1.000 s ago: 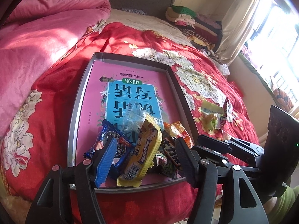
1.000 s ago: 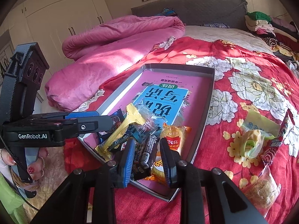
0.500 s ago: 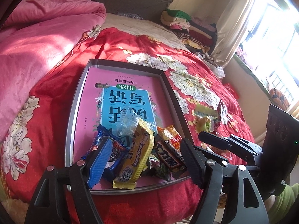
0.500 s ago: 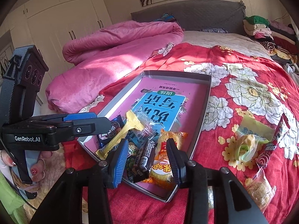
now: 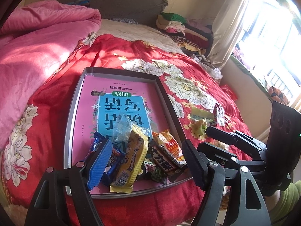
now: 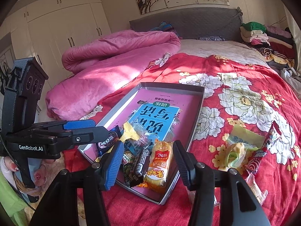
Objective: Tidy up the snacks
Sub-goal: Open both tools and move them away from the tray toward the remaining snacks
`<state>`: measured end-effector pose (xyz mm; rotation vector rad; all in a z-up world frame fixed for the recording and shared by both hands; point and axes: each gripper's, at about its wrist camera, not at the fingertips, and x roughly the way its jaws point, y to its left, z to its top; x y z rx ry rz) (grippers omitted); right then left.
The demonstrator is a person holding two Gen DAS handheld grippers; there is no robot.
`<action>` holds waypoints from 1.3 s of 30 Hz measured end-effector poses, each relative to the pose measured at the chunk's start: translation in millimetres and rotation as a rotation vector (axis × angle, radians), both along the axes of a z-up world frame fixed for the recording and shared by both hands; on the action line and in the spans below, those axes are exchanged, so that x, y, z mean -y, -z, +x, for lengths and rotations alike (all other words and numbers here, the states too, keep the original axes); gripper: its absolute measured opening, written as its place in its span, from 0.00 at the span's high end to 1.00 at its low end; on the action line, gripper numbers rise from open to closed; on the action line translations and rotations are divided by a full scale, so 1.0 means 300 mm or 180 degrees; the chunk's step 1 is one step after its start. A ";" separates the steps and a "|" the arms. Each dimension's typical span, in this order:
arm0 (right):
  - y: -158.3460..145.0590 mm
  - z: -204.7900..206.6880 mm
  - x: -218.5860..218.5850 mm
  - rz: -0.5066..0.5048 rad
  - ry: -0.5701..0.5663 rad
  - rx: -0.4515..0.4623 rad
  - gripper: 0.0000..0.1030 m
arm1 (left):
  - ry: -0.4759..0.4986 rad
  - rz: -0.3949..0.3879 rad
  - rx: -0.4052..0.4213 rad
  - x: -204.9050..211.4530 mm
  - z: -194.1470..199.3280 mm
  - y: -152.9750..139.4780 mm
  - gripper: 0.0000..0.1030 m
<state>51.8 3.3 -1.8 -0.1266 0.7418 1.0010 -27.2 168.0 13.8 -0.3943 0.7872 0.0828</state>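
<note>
So, both claws hanging over the near end of the grey tray (image 6: 197, 113) on the red floral bed (image 6: 244, 79). Left claw (image 5: 144, 162) spread wide, gripping nothing; right claw (image 6: 148, 160) opening, pads clear of the orange snack pack (image 6: 160, 165) and dark bar (image 6: 140, 164) lying between them. More snacks (image 6: 242, 146) loose on the bedspread, right of the tray.
</note>
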 end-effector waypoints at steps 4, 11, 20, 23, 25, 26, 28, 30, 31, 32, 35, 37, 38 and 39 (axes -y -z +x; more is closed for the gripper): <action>-0.013 0.000 0.027 0.0027 0.0041 0.0031 0.46 | 0.0021 0.0035 0.0046 0.007 -0.004 -0.011 0.25; -0.039 0.012 0.085 0.0084 0.0153 0.0076 0.44 | 0.0040 0.0074 0.0120 0.019 -0.013 -0.031 0.25; -0.079 0.041 0.168 0.0159 0.0338 0.0148 0.43 | 0.0042 0.0103 0.0179 0.031 -0.021 -0.051 0.25; -0.101 0.057 0.204 0.0211 0.0430 0.0183 0.42 | 0.0049 0.0109 0.0207 0.040 -0.024 -0.062 0.25; -0.114 0.067 0.229 0.0242 0.0491 0.0203 0.41 | 0.0060 0.0118 0.0222 0.049 -0.024 -0.070 0.25; -0.119 0.076 0.241 0.0253 0.0524 0.0212 0.41 | 0.0064 0.0120 0.0230 0.054 -0.025 -0.074 0.25; -0.129 0.086 0.268 0.0277 0.0594 0.0235 0.41 | 0.0080 0.0131 0.0242 0.066 -0.024 -0.079 0.25; -0.137 0.095 0.295 0.0301 0.0655 0.0245 0.40 | 0.0101 0.0146 0.0251 0.079 -0.024 -0.085 0.25; -0.140 0.100 0.306 0.0314 0.0679 0.0248 0.40 | 0.0109 0.0155 0.0251 0.085 -0.022 -0.087 0.25; -0.144 0.103 0.318 0.0325 0.0704 0.0251 0.40 | 0.0114 0.0161 0.0252 0.091 -0.021 -0.089 0.25; -0.156 0.111 0.347 0.0360 0.0762 0.0276 0.40 | 0.0137 0.0165 0.0264 0.110 -0.021 -0.095 0.25; -0.164 0.114 0.363 0.0380 0.0797 0.0297 0.40 | 0.0149 0.0183 0.0273 0.123 -0.020 -0.099 0.25; -0.168 0.116 0.371 0.0392 0.0810 0.0304 0.40 | 0.0156 0.0193 0.0276 0.130 -0.020 -0.102 0.25; -0.173 0.118 0.379 0.0401 0.0825 0.0316 0.40 | 0.0165 0.0202 0.0276 0.136 -0.018 -0.104 0.25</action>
